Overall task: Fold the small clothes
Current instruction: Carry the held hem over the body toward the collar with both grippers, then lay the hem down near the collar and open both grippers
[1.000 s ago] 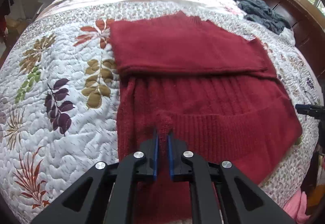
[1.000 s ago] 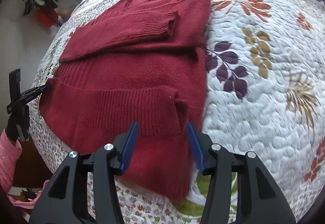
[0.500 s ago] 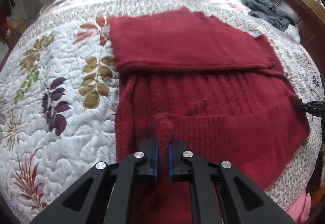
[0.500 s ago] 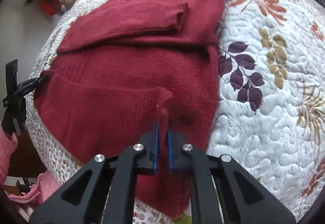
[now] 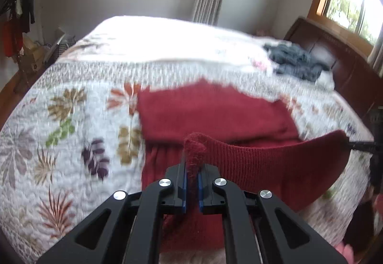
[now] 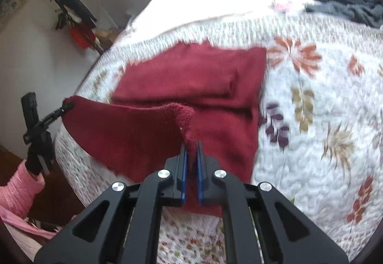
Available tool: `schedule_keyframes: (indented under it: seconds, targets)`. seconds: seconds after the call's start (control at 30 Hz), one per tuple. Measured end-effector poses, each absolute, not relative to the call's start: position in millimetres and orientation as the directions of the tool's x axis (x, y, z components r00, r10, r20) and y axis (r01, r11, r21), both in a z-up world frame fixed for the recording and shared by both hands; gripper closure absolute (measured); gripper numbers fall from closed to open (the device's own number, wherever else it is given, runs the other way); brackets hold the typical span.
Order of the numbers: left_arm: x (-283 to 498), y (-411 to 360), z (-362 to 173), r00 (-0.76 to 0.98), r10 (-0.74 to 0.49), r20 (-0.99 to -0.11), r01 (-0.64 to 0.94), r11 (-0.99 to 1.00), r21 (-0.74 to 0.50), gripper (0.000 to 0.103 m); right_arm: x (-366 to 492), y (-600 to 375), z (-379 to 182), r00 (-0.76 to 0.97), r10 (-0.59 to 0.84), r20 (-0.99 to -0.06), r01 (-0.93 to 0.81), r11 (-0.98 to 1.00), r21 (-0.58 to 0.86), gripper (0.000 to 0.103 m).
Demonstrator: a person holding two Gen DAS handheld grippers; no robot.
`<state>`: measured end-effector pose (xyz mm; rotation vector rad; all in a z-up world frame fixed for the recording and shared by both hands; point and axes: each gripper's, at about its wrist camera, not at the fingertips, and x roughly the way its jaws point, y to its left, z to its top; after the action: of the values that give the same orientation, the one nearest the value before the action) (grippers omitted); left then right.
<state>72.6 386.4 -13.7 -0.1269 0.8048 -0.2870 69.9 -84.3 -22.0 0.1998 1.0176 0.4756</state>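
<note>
Lifted since the earlier frame, the hem of the red sweater [image 5: 215, 108] on the bed [image 5: 71, 144] is held pinched in the left tool [image 5: 191, 182] and right tool [image 6: 190, 163], and uneven carrying could skew the fold.

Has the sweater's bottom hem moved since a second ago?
Yes. The hem has lifted off the quilt, pinched by both hand-held grippers, and now hangs above the folded upper half, which stays flat.

Leaf-print quilted bed [image 5: 71, 144]: red sweater [image 5: 210, 111], perhaps a grey garment [image 5: 296, 63].
</note>
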Motion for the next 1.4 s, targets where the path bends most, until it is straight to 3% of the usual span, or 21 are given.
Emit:
schedule_keyframes:
  seconds: [0.23, 0.47, 0.73, 1.1, 1.2, 1.3, 1.4]
  targets:
    - [141, 374, 34, 0.737, -0.307, -0.602, 0.224, 0.951, -0.212, 0.097, 134, -82, 34, 0.536, 0.420, -0.732, -0.295, 0.906, 0.304, 0.098]
    - [226, 364, 39, 0.770, -0.270, -0.579, 0.197, 0.963, -0.187, 0.097, 229, -83, 38, 0.576, 0.339, -0.744, -0.230, 0.940, 0.251, 0.098]
    - [317, 362, -17, 0.721, -0.224, -0.656, 0.130, 0.973, -0.189, 0.097, 315, -86, -23, 0.527, 0.279, -0.803, -0.144, 0.960, 0.238, 0.098]
    - [375, 360, -126, 0.574, -0.159, -0.803, 0.038, 0.985, -0.168, 0.095, 368, -86, -128, 0.383, 0.220, -0.897, -0.049, 0.975, 0.218, 0.098]
    - [385, 359, -147, 0.524, -0.126, -0.842, 0.008, 0.990, -0.143, 0.089, 373, -90, -146, 0.355, 0.211, -0.911, -0.024, 0.976, 0.217, 0.097]
    - [388, 360, -154, 0.511, -0.107, -0.853, -0.014, 0.991, -0.133, 0.083, 376, -93, -156, 0.335, 0.207, -0.919, -0.003, 0.976, 0.219, 0.089]
    - [387, 365, -154, 0.506, -0.100, -0.857, -0.044, 0.989, -0.141, 0.072, 374, -96, -155, 0.322, 0.221, -0.921, 0.007, 0.972, 0.235, 0.086]
